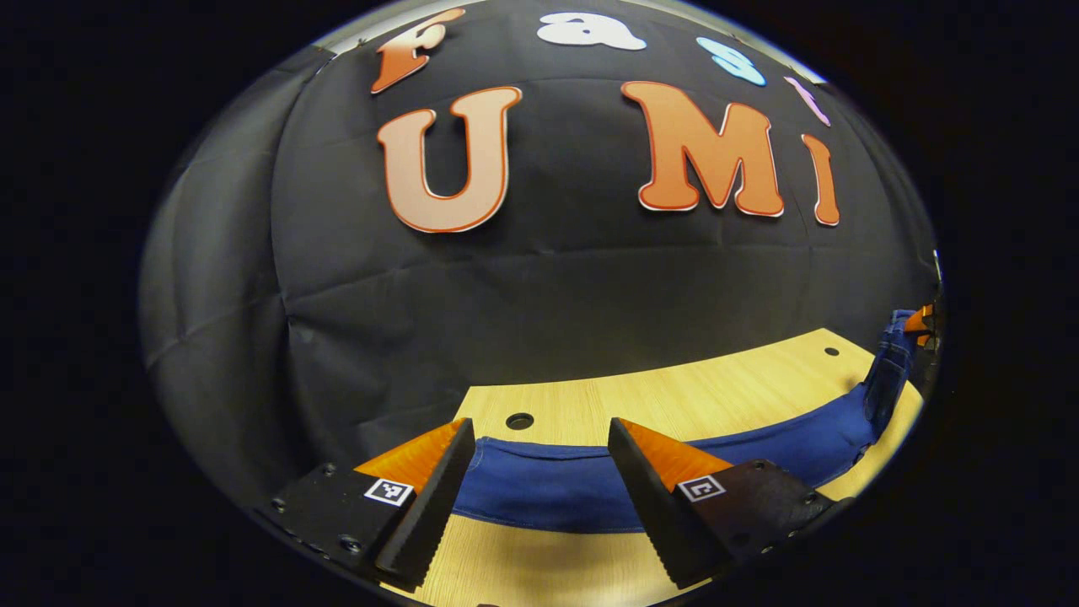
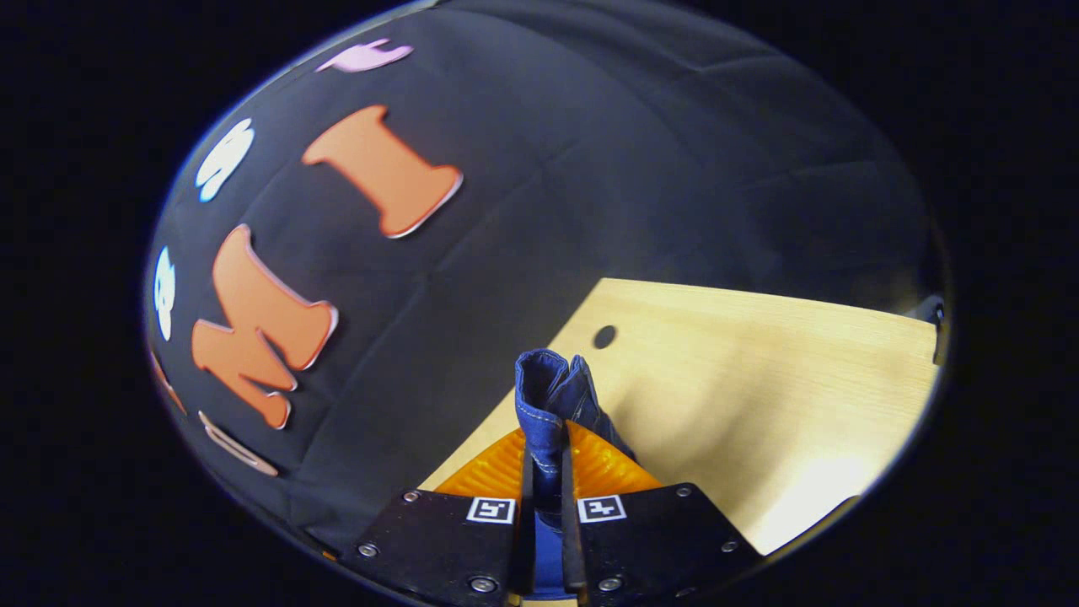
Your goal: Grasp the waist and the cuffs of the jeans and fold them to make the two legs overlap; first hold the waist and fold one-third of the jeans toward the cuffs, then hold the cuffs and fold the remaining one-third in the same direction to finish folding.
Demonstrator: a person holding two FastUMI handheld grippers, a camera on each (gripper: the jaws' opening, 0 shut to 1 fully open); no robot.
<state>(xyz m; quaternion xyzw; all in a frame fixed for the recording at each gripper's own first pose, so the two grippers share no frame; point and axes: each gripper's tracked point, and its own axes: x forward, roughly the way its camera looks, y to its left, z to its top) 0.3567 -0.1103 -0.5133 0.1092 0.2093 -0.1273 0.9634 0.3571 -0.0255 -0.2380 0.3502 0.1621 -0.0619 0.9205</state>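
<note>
Left gripper [image 1: 539,497] is spread wide; right gripper [image 2: 544,455] is clamped tight.

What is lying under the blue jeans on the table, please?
Under the blue denim jeans only the light wooden table with round holes shows. The left gripper is open around them; the right gripper pinches one end. Anything beneath the cloth is hidden.

You have the jeans [image 1: 573,485], dark blue denim, lying as a long curved band across the table; one end rises at the far right; a bunched, stitched fold [image 2: 552,396] stands upright, pinched.
</note>
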